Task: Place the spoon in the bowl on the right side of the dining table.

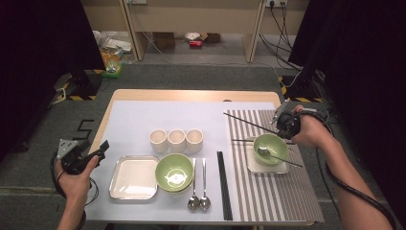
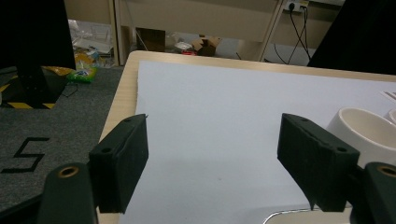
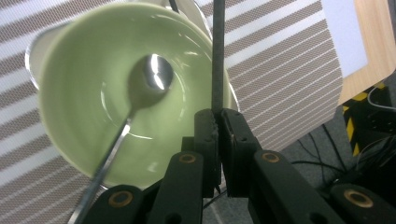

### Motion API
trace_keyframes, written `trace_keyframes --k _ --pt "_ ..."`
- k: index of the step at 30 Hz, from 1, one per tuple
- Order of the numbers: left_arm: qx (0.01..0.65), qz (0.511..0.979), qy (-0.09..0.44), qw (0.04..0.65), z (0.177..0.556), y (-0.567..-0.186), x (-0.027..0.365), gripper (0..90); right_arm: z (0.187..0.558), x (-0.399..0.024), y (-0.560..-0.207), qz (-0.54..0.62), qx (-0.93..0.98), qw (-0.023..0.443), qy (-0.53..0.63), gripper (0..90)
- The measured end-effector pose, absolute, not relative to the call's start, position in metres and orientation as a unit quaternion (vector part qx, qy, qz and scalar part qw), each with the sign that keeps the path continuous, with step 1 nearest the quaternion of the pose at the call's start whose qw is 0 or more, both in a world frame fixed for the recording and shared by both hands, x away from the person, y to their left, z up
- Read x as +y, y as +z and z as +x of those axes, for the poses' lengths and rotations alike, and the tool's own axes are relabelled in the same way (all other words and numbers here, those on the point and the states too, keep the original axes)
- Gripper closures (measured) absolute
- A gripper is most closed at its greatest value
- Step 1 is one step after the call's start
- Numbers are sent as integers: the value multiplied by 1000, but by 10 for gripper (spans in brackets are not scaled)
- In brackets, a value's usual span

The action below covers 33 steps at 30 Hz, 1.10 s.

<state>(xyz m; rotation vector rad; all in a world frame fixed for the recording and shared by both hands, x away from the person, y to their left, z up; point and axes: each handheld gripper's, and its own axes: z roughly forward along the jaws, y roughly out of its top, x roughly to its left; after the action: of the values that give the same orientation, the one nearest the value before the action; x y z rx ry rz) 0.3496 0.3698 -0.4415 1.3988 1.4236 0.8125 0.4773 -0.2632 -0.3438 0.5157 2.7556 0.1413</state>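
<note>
My right gripper hovers over the striped placemat at the right, shut on a thin black chopstick that sticks out up and to the left. In the right gripper view the jaws pinch the chopstick at their tips. Just beyond lies a green bowl with a metal spoon in it. That bowl sits on a white square plate. My left gripper is held off the table's left edge, open and empty.
Mid-table stand three cream cups, a white square plate, stacked green bowls, two spoons and a pair of black chopsticks. A second chopstick lies left of the right bowl. A cup is near the left gripper.
</note>
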Motion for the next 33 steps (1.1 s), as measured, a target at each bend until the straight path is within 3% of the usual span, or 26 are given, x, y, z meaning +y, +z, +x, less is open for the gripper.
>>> trace_keyframes --k 33 --pt "589 575 332 461 350 -451 370 243 516 -308 -360 54 985 162 23 857"
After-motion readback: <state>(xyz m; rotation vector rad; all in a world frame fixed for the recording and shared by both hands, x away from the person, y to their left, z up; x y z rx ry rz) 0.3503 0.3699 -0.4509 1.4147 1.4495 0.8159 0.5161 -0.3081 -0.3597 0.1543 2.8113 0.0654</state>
